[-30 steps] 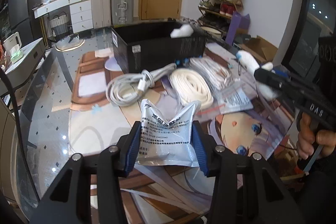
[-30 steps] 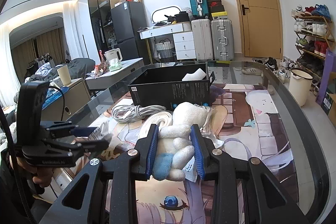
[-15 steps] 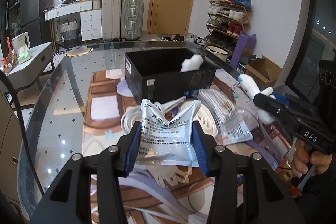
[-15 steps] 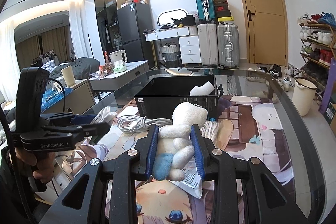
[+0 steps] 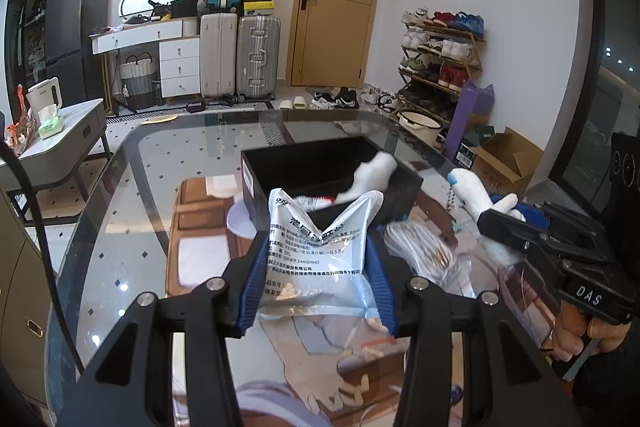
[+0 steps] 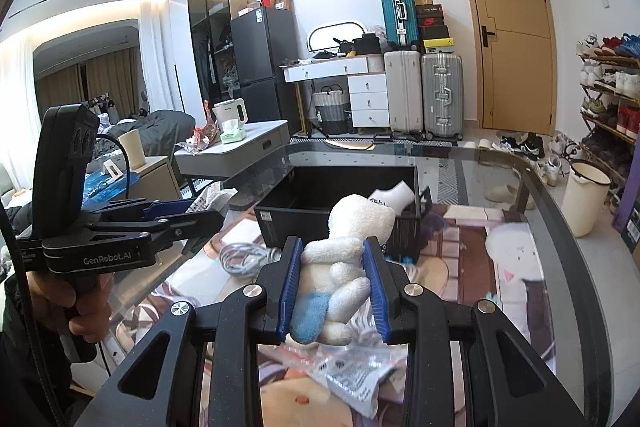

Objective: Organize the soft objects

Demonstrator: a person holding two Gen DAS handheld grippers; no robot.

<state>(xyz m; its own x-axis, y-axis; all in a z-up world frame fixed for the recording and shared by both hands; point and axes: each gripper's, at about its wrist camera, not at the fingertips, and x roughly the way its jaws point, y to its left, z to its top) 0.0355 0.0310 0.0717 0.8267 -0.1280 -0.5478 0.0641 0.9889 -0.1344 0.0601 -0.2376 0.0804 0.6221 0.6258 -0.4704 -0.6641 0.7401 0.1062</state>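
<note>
The left tongs (image 5: 316, 283) are squeezed shut on a soft white bag (image 5: 318, 255), and the right tongs (image 6: 334, 287) are squeezed shut on a fluffy toy (image 6: 344, 259), both up in the air with the black box (image 6: 340, 205) just ahead of them. The slippery bag could slide out, or both tongs could bump over the box, because they are near each other. Only the right view shows the white wires (image 6: 246, 255) lying below and to the left of the toy, while the left view shows the bag's printed words.
</note>
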